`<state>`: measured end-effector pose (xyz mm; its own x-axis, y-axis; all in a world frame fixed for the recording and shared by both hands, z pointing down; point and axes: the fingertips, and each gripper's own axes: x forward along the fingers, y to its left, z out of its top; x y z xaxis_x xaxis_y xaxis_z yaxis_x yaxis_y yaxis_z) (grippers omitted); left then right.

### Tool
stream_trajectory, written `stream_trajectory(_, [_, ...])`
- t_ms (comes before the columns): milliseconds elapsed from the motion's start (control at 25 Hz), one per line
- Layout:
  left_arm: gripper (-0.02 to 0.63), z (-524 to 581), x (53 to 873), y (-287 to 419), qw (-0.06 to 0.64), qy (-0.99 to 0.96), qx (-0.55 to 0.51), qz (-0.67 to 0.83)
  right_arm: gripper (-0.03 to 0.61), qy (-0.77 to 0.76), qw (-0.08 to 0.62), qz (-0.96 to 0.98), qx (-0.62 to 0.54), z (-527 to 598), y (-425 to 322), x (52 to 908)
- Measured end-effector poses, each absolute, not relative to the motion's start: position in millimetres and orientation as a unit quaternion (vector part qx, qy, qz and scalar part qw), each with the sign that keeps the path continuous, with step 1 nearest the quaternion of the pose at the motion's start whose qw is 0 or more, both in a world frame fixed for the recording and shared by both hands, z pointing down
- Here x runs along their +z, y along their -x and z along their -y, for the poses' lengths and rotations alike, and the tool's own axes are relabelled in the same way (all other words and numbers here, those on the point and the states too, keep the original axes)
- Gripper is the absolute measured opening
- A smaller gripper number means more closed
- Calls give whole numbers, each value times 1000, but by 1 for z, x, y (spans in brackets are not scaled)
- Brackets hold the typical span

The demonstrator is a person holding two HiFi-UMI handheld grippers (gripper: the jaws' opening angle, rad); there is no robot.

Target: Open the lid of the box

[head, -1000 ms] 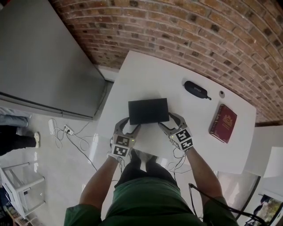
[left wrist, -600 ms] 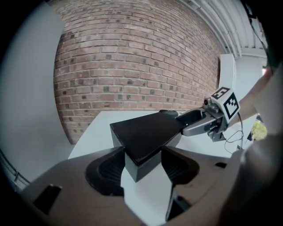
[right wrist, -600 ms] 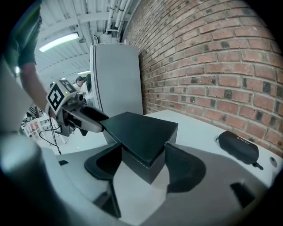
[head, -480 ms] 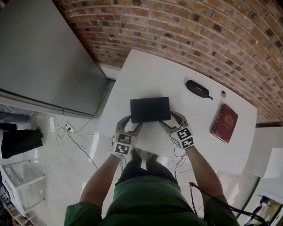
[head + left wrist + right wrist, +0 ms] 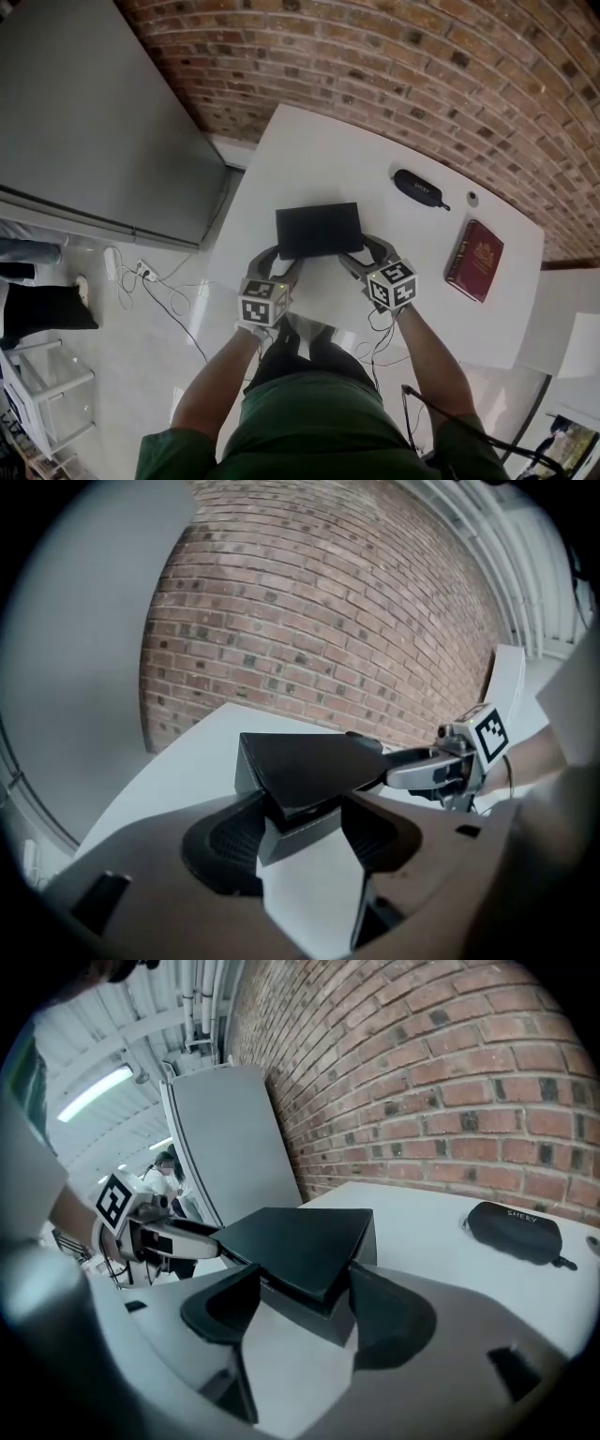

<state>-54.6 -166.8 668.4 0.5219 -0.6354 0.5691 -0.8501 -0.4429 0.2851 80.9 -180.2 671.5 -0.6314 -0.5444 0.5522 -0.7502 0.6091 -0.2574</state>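
Spread wide, the jaws of the left gripper (image 5: 300, 803) bracket one near corner of the box (image 5: 319, 230), and those of the right gripper (image 5: 300, 1288) bracket the other near corner. Neither pair is pressed together. Each corner pokes in between the two pads like a wedge, the pads lying close along its sides. Whether they actually press on it I cannot tell.

The box sits mid-frame in the head view, on the white table (image 5: 309, 159), its long side facing the person. In the left gripper view the black lid (image 5: 309, 766) seems to ride a little above the paler base (image 5: 295, 834) at that corner. I judge that the lift is only starting. Taking both near corners at once should keep the lid level as it rises, so it does not jam on the base.

To the right of the box, well apart from it, lie a black glasses case (image 5: 417, 190) and a dark red book (image 5: 473, 261). A brick wall (image 5: 422, 66) fills the top of the frame, and a grey panel (image 5: 84, 122) the upper left.
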Motion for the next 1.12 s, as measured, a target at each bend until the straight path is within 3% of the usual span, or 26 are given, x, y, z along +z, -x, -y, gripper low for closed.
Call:
stream_trajectory(200, [250, 167, 662, 54, 301, -827, 185, 438, 304, -356, 220, 872, 254, 181, -83, 669])
stream_trajectory(440, [222, 167, 644, 57, 270, -835, 176, 446, 305, -349, 253, 881, 194, 178, -81, 657])
stream_trajectory(680, [161, 182, 623, 71, 222, -835, 166, 476, 252, -368, 233, 884, 168, 190, -84, 631])
stream_trajectory(1120, [158, 203, 592, 70, 207, -843, 156, 471, 216, -426, 221, 865, 145, 232, -103, 613])
